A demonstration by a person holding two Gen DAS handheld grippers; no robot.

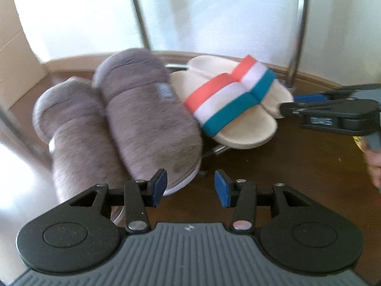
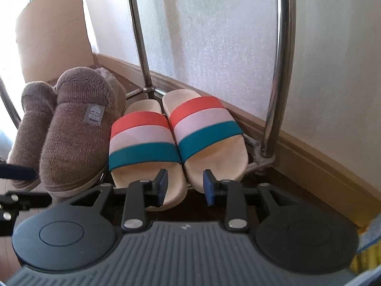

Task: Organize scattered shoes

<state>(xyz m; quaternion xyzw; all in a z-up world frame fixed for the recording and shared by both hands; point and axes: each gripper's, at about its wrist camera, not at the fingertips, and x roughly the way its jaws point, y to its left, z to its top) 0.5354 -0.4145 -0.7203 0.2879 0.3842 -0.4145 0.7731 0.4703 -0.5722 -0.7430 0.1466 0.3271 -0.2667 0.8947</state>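
Where rack rails cross: two slippers (image 2: 71, 143); seemingly two slides (image 2: 176, 138)

The right gripper (image 2: 183, 186) has its jaws apart and holds nothing; its blue pads (image 2: 162, 178) are just in front of the toes of two striped slides (image 2: 176, 131). The slides lie side by side on a metal rack (image 2: 276, 76), touching each other. Left of them lie two grey slippers (image 2: 73, 133), the nearer one against the left slide. The left gripper (image 2: 16, 171) shows at the left edge. Behind stand a cardboard box (image 2: 54, 33) and a white wall (image 2: 214, 35).
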